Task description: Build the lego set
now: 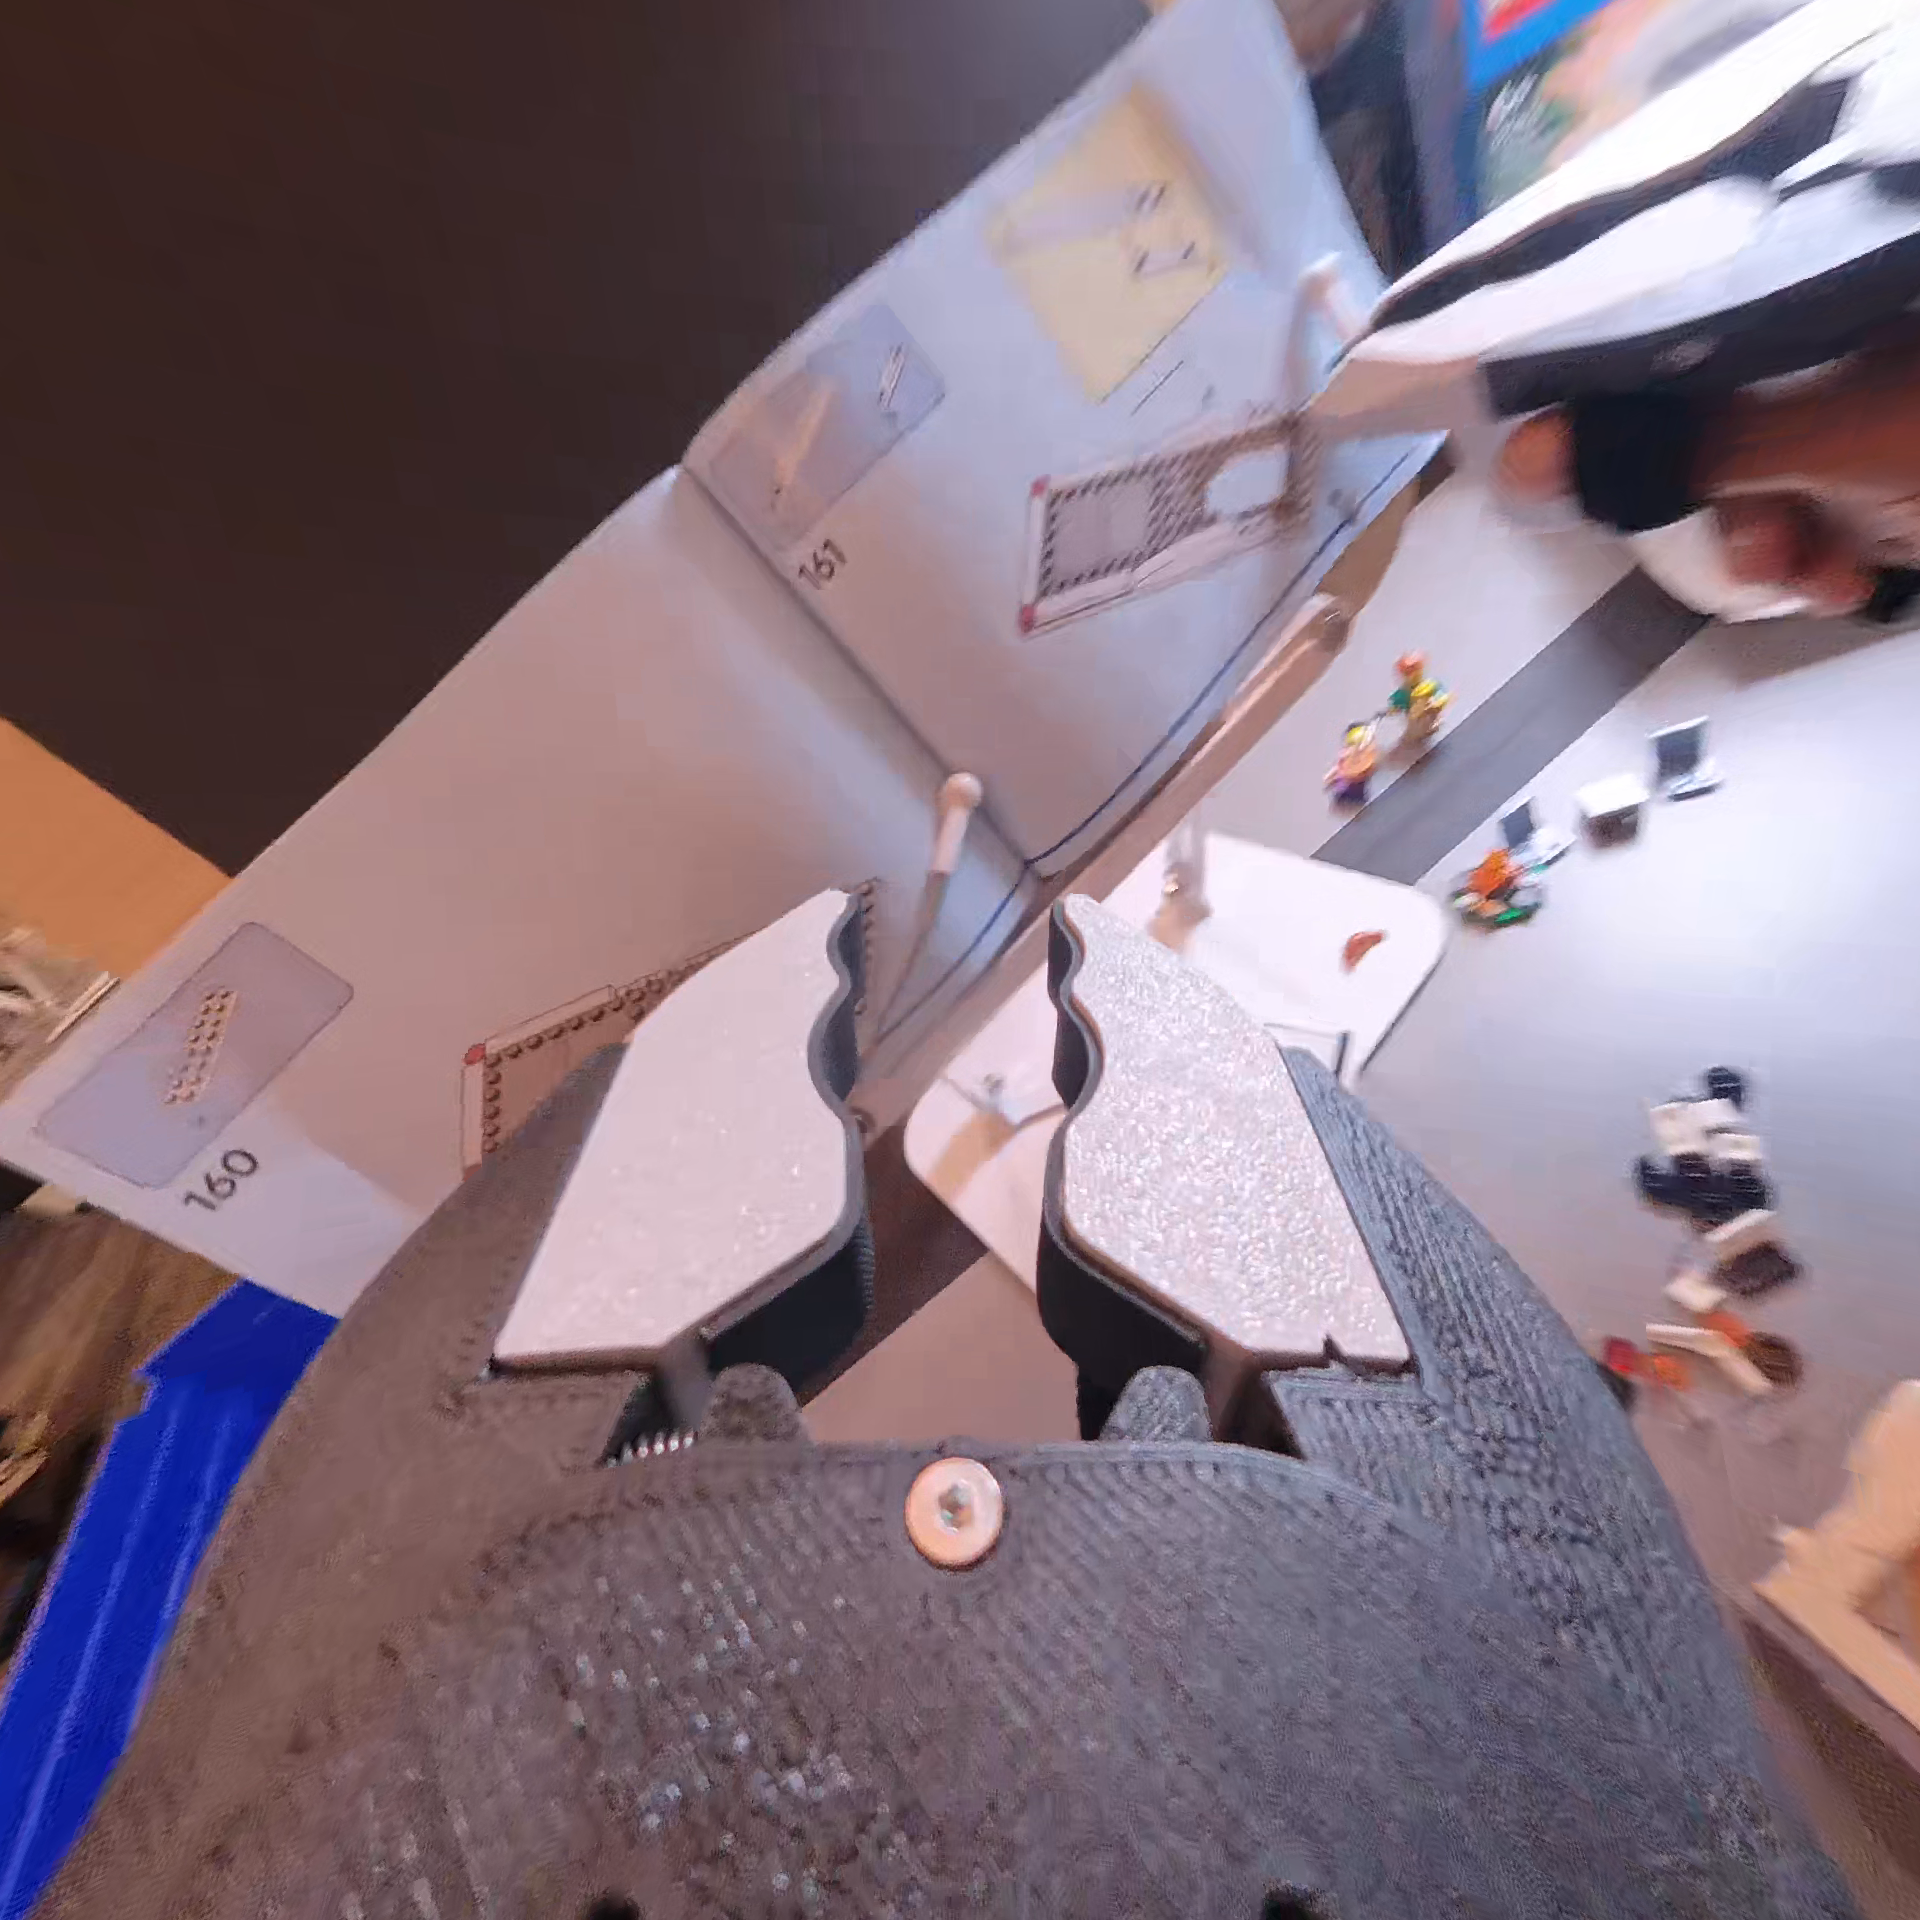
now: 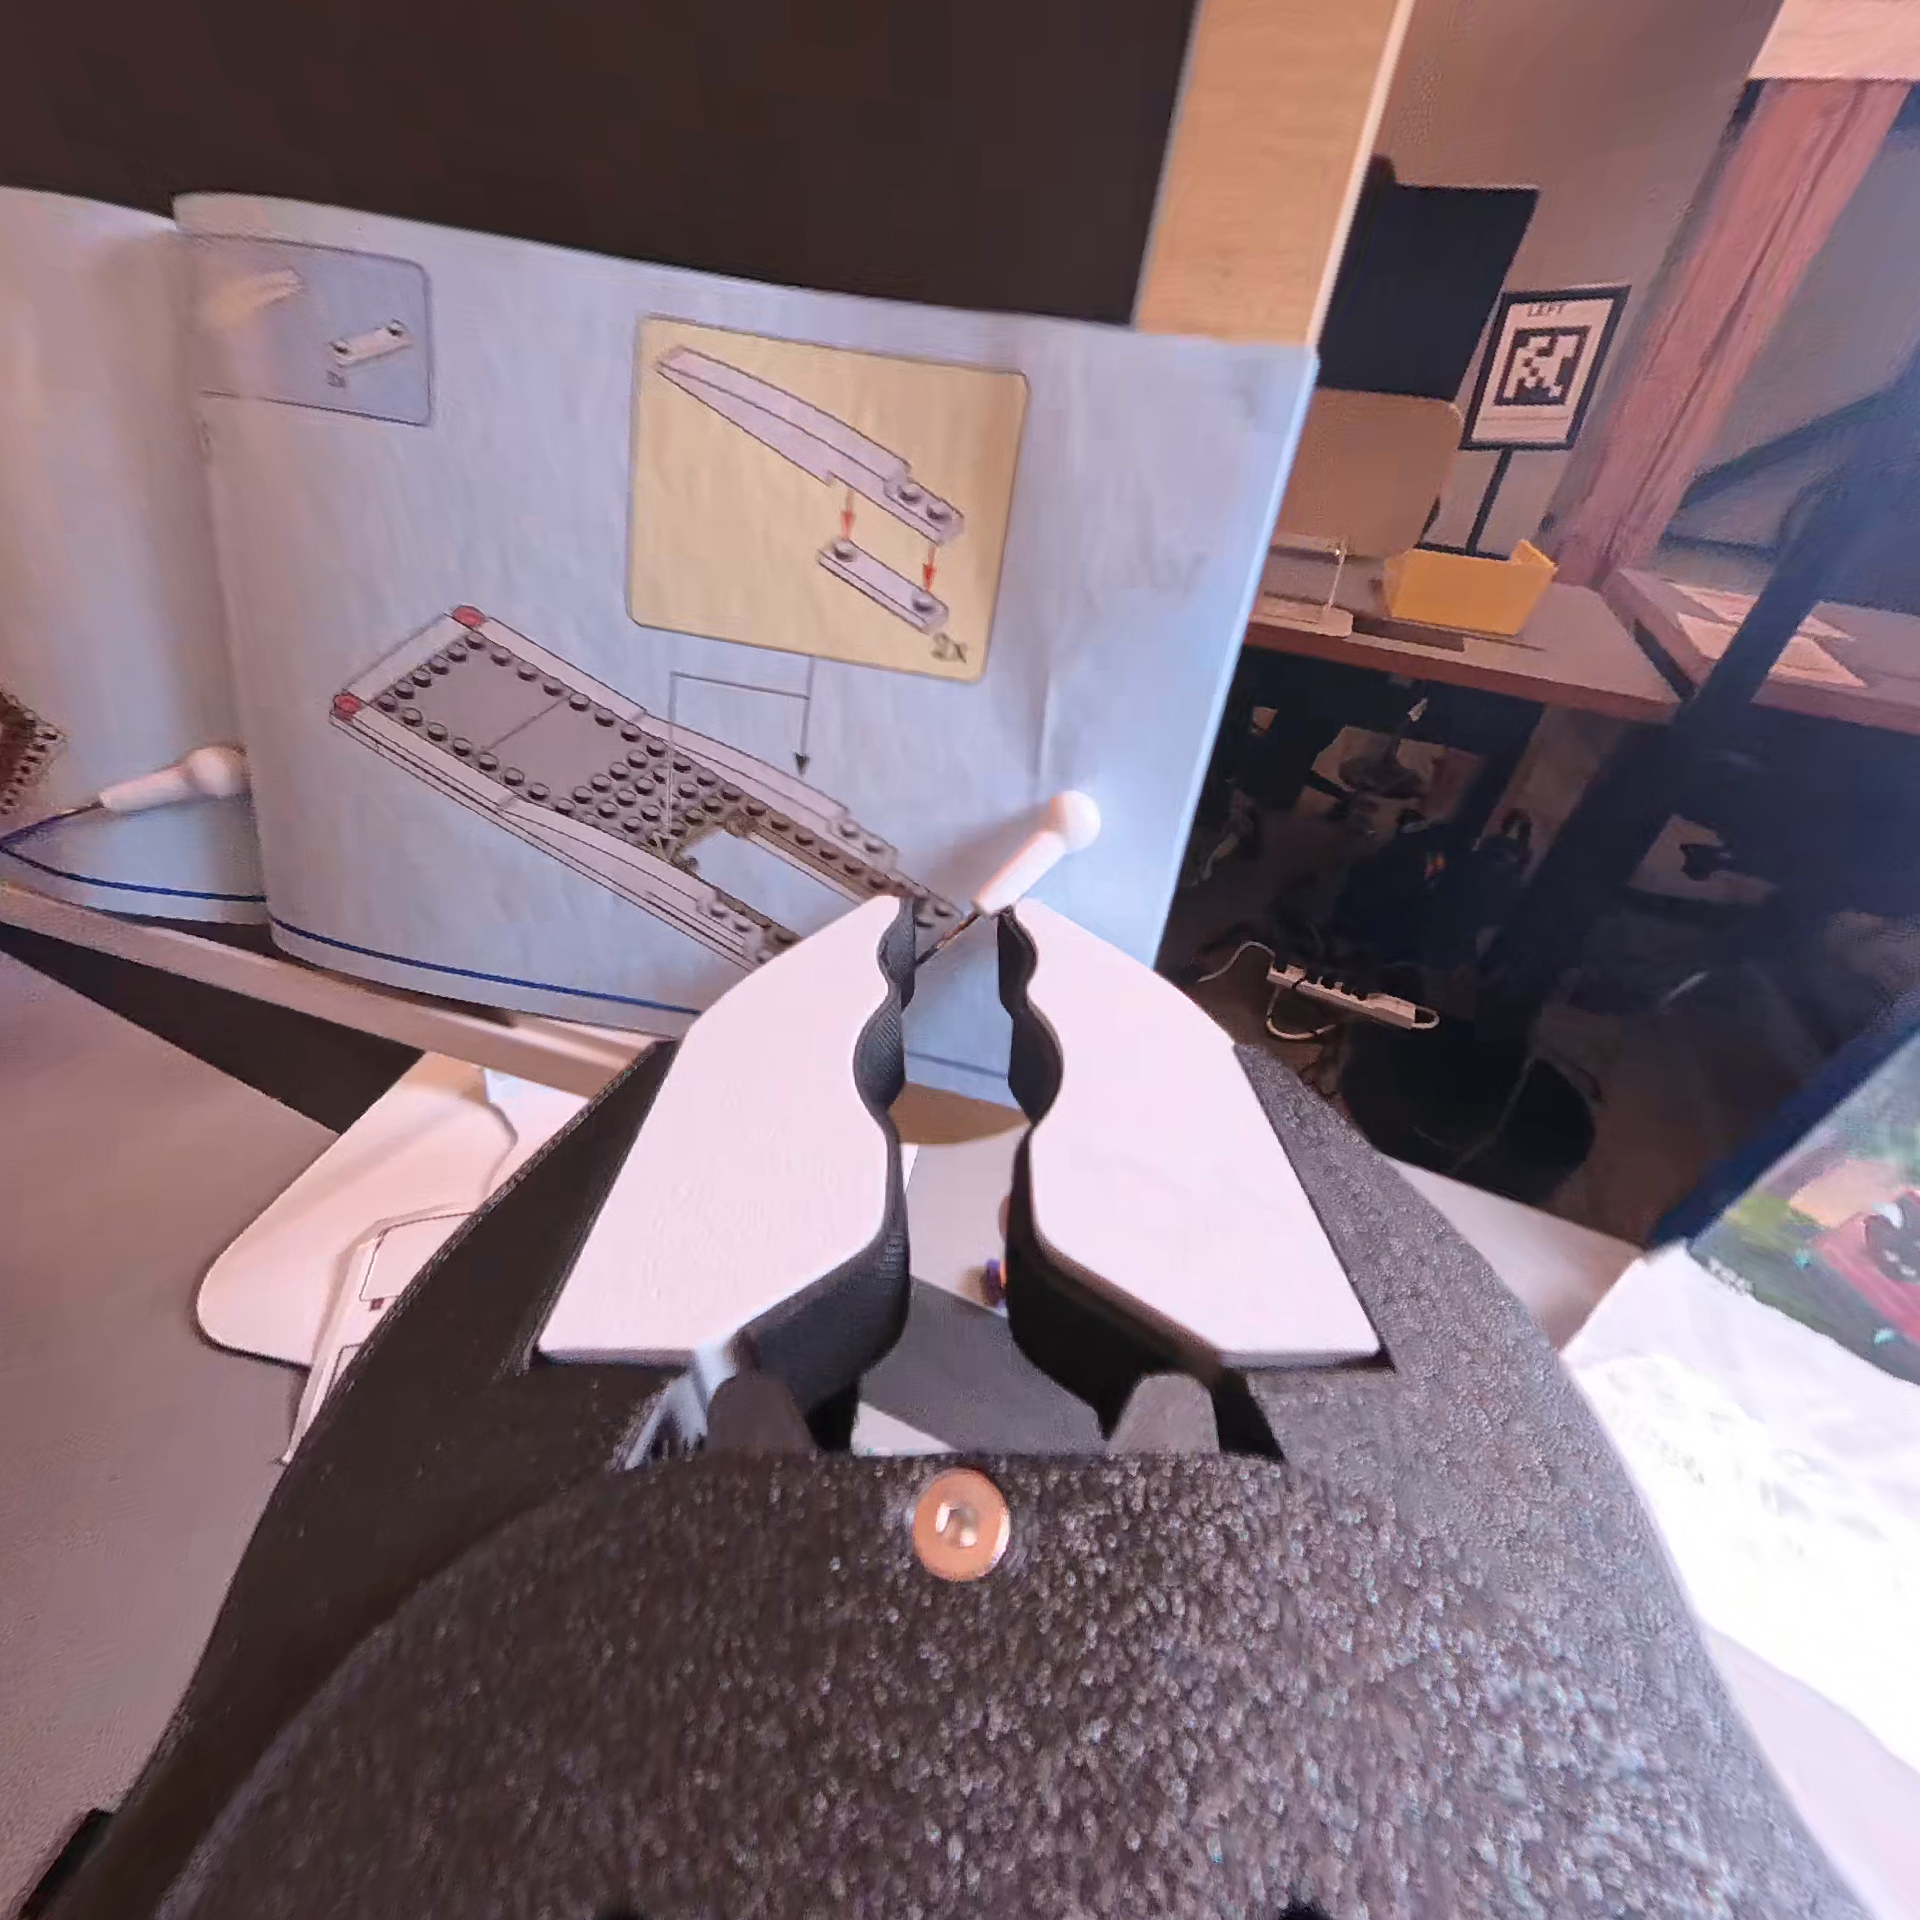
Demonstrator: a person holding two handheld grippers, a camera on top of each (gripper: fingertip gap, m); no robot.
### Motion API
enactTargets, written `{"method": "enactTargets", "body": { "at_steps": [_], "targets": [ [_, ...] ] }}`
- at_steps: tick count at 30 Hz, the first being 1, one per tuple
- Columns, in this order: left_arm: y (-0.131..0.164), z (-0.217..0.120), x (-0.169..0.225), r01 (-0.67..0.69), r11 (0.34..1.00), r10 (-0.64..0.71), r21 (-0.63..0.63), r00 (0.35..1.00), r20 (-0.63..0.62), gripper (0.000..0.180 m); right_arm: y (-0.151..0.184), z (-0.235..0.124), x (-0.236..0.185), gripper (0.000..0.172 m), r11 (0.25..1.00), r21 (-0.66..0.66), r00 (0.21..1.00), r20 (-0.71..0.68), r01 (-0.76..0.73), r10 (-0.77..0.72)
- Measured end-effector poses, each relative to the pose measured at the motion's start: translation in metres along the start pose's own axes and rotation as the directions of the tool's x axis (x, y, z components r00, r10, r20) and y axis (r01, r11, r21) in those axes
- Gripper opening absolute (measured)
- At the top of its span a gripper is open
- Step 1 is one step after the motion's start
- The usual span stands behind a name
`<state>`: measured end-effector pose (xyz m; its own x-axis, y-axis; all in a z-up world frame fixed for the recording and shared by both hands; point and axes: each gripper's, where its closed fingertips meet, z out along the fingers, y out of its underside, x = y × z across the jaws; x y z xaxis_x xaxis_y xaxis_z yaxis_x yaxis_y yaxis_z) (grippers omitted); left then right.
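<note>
An open instruction booklet stands propped on a white stand on the grey surface, its pages kept back by two white-tipped wire arms. The right gripper sits at the right-hand arm, its fingertips on either side of the thin wire just below the white tip; the jaws are narrowly apart, and whether the pads press on the wire cannot be told. The left gripper hovers before the booklet's lower edge near the other arm, its jaws apart with nothing between them. In the left wrist view the right gripper appears blurred at upper right, with a hand on it. Small toy figures and loose brick pieces lie scattered on the surface to the right of the stand, and one small orange piece rests on the stand's base. A blue bin shows at lower left. Behind the booklet, the right wrist view takes in a wooden table with a yellow tray and a black-and-white marker sign.
</note>
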<state>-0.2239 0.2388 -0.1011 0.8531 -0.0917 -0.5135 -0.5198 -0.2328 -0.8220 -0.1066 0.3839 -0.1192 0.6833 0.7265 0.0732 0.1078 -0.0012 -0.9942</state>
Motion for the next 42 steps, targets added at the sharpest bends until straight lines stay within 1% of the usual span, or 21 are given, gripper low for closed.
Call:
{"method": "enactTargets", "body": {
  "at_steps": [3,5,7,8,11,15,18,21,24,26,27,29,30,31,33,34,36,37,38,40,42],
  "targets": [
    [0.016,0.026,-0.008,-0.043,0.995,0.044,-0.09,0.999,0.009,0.033,0.025,-0.006,0.015,0.028,0.992,-0.046,0.993,-0.004,-0.12,0.12],
    [0.026,0.037,-0.009,-0.067,0.99,0.068,-0.128,0.998,0.009,0.029,0.043,-0.007,0.017,0.037,0.97,-0.107,0.972,0.063,-0.22,0.228],
    [0.034,0.045,-0.01,-0.085,0.984,0.088,-0.158,0.996,0.011,0.027,0.047,-0.014,0.019,0.042,0.952,-0.12,0.95,0.103,-0.281,0.294],
    [0.036,0.047,-0.013,-0.099,0.983,0.104,-0.157,0.994,0.026,0.023,0.044,-0.019,0.026,0.049,0.958,-0.105,0.96,0.063,-0.266,0.273],
    [0.036,0.05,-0.019,-0.106,0.985,0.113,-0.139,0.993,0.045,0.014,0.011,-0.036,0.03,0.047,0.996,0.016,0.996,-0.024,-0.088,0.088],
    [0.035,0.049,-0.021,-0.023,0.996,0.028,-0.088,0.999,0.047,0.003,-0.031,-0.043,-0.035,0.042,0.969,0.149,0.977,0.053,0.199,-0.208],
    [0.033,0.042,-0.033,0.096,0.995,-0.094,-0.017,0.991,0.092,0.002,-0.025,-0.024,-0.079,0.039,0.915,0.101,0.915,0.069,0.39,-0.398],
    [0.044,0.028,-0.059,0.267,0.963,-0.271,0.043,0.951,0.152,0.003,-0.009,0.005,-0.069,0.043,0.875,-0.011,0.875,-0.022,0.483,-0.484],
    [0.072,0.014,-0.072,0.545,0.835,-0.551,0.082,0.826,0.118,0.008,-0.009,0.016,-0.048,0.045,0.885,-0.018,0.883,-0.075,0.464,-0.464],
    [0.082,0.009,-0.06,0.753,0.653,-0.755,0.078,0.655,-0.003,0.012,-0.011,0.018,-0.039,0.047,0.892,-0.009,0.888,-0.093,0.452,-0.451],
    [0.08,0.006,-0.048,0.846,0.531,-0.84,0.048,0.533,-0.103,0.021,-0.013,0.018,-0.035,0.048,0.89,-0.011,0.885,-0.102,0.457,-0.455],
    [0.067,-0.003,-0.028,0.943,0.331,-0.913,-0.025,0.314,-0.26,0.027,-0.016,0.018,-0.03,0.05,0.894,-0.003,0.889,-0.105,0.448,-0.445],
    [0.06,-0.008,-0.017,0.96,0.275,-0.918,-0.05,0.247,-0.309,0.027,-0.018,0.019,-0.027,0.052,0.898,0.003,0.893,-0.11,0.44,-0.437],
    [0.053,-0.011,-0.003,0.961,0.268,-0.911,-0.075,0.227,-0.343,0.026,-0.021,0.018,-0.024,0.053,0.899,0.011,0.893,-0.12,0.438,-0.433],
    [0.035,-0.015,0.021,0.94,0.329,-0.878,-0.086,0.271,-0.396,0.022,-0.026,0.018,-0.019,0.053,0.9,0.024,0.894,-0.13,0.435,-0.429],
    [0.026,-0.015,0.027,0.922,0.383,-0.854,-0.065,0.326,-0.405,0.022,-0.027,0.019,-0.017,0.055,0.901,0.026,0.895,-0.129,0.433,-0.427],
    [0.021,-0.007,0.013,0.812,0.581,-0.768,0.058,0.57,-0.292,0.019,-0.027,0.019,-0.015,0.057,0.902,0.025,0.897,-0.118,0.431,-0.425],
    [0.024,-0.002,-0.005,0.722,0.68,-0.702,0.129,0.691,-0.172,0.014,-0.028,0.018,-0.015,0.057,0.899,0.024,0.895,-0.116,0.437,-0.432],
    [0.026,0.001,-0.024,0.629,0.756,-0.63,0.179,0.774,-0.058,0.011,-0.028,0.018,-0.014,0.057,0.894,0.022,0.889,-0.114,0.448,-0.443],
    [0.037,0.008,-0.051,0.52,0.837,-0.54,0.17,0.835,0.106,0.01,-0.028,0.017,-0.014,0.056,0.886,0.016,0.882,-0.108,0.463,-0.459],
    [0.06,0.019,-0.06,0.57,0.818,-0.575,0.079,0.803,0.157,0.006,-0.027,0.018,-0.013,0.056,0.884,0.012,0.88,-0.097,0.467,-0.464]
  ]
}}
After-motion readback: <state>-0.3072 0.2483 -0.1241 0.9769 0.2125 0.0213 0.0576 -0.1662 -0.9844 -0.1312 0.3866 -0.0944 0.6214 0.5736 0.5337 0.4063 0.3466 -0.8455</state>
